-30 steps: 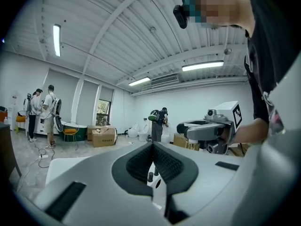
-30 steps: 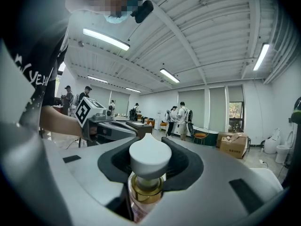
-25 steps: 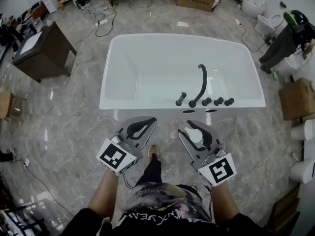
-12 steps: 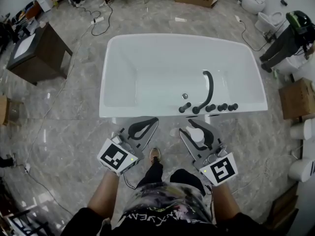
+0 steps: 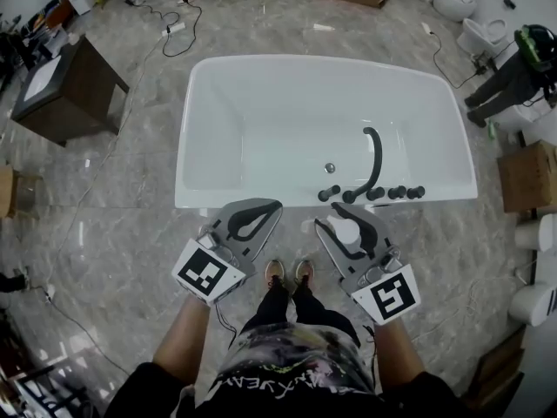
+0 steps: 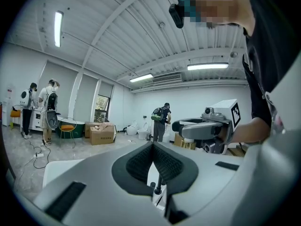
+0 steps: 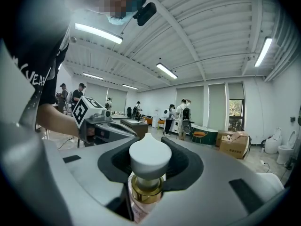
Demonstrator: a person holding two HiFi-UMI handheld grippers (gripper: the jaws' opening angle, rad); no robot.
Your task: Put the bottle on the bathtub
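Note:
A white bathtub [image 5: 218, 164] stands on the marble floor ahead, with a black faucet [image 5: 374, 159] and knobs on its near rim. My right gripper [image 5: 341, 226] is shut on a bottle [image 5: 345, 232] with a white cap [image 7: 149, 157] and a gold collar, held upright just short of the tub's near rim. My left gripper [image 5: 261, 212] is shut with nothing in it, its jaws meeting at the tip [image 6: 153, 147], level with the right one and also just before the rim.
A dark wooden cabinet [image 5: 61, 90] stands at the left. Cardboard boxes [image 5: 526, 177] and white toilets [image 5: 483, 33] sit at the right and back. Cables [image 5: 187, 24] trail on the floor beyond the tub. Several people stand in the background of both gripper views.
I have stepped closer to the tub: both grippers have moved forward toward its near rim, and both feet now stand together below them.

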